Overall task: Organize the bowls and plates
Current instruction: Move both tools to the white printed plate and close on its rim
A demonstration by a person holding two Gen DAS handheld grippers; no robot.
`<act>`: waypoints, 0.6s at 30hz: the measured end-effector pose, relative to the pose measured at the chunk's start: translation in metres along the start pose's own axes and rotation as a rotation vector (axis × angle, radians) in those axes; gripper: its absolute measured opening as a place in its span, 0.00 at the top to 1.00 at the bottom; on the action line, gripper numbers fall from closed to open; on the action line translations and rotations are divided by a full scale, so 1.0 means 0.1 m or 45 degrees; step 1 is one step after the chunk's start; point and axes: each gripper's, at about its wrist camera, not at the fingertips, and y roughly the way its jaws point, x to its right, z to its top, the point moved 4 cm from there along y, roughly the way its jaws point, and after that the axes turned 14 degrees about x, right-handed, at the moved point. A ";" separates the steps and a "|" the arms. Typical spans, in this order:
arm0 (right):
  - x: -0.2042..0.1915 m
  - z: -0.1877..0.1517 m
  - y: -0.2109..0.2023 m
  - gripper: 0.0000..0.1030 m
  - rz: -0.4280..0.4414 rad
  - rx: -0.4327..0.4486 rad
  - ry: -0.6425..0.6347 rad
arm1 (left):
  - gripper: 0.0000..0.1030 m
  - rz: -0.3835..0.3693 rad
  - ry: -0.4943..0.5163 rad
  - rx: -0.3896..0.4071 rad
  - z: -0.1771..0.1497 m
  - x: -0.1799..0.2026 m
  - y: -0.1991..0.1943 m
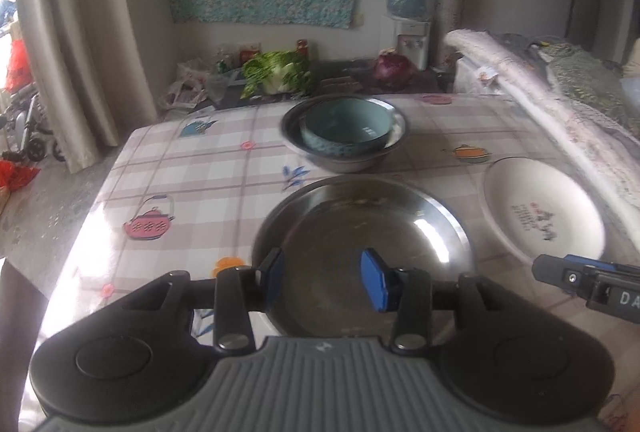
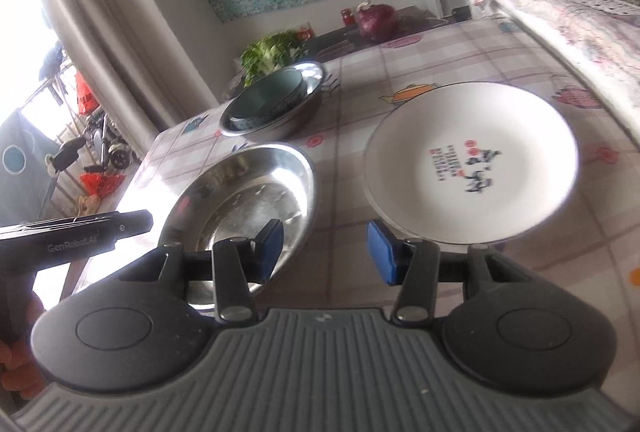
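Observation:
A steel plate [image 1: 372, 232] lies on the checked tablecloth just ahead of my left gripper [image 1: 326, 278], which is open and empty over its near rim. Behind it a teal bowl [image 1: 346, 130] sits inside a steel bowl [image 1: 348, 162]. A white plate with red and black writing [image 1: 544, 212] lies to the right. In the right wrist view my right gripper [image 2: 326, 252] is open and empty, between the steel plate [image 2: 244, 200] and the white plate [image 2: 472, 160]. The stacked bowls [image 2: 272, 104] stand farther back.
A rolled blanket [image 1: 560, 120] runs along the table's right side. Green vegetables [image 1: 280, 72] and a purple cabbage [image 1: 394, 70] lie on a dark counter behind the table. A curtain [image 1: 80, 52] hangs at the left. The table's left edge [image 1: 100, 200] drops to the floor.

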 end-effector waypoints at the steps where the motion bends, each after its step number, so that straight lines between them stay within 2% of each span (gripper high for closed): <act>1: 0.09 0.01 -0.07 0.55 -0.016 0.018 0.012 | 0.56 -0.029 0.004 0.011 0.02 0.09 -0.03; 5: 0.50 0.02 -0.32 0.55 -0.097 0.079 0.075 | 0.54 -0.168 0.009 0.049 0.08 0.50 -0.10; 10: 1.11 -0.02 -0.59 0.55 -0.208 0.133 0.177 | 0.53 -0.318 -0.037 0.047 0.07 1.05 0.03; 13: 1.38 0.02 -0.66 0.55 -0.236 0.157 0.206 | 0.53 -0.335 -0.064 0.026 -0.01 1.31 0.16; 18: 1.73 0.23 -0.50 0.55 -0.192 0.168 0.232 | 0.53 -0.335 -0.135 -0.008 -0.16 1.58 0.32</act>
